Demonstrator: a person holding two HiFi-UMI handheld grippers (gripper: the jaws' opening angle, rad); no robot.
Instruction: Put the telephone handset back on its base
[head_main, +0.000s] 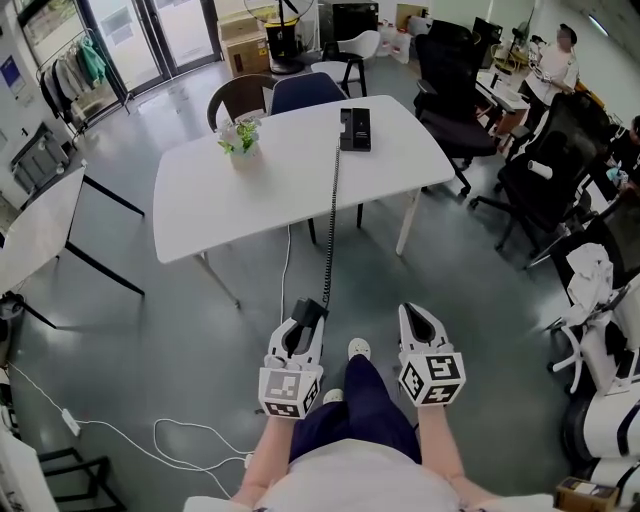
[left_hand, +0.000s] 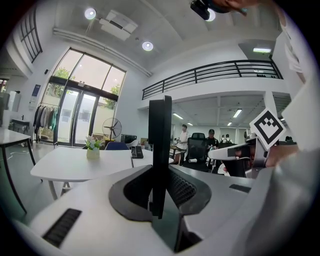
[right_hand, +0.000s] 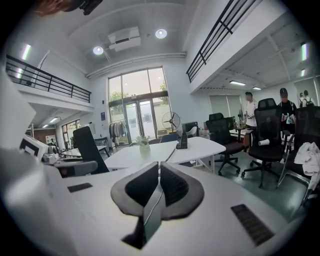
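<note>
Gripping handset in left tool, long axis upright, cord running to base, right tool pinched together, empty

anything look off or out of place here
Yes. The handset is off its base, gripped in the left claw well away from the table. Its coiled cord hangs stretched over the table edge, across open floor.
</note>
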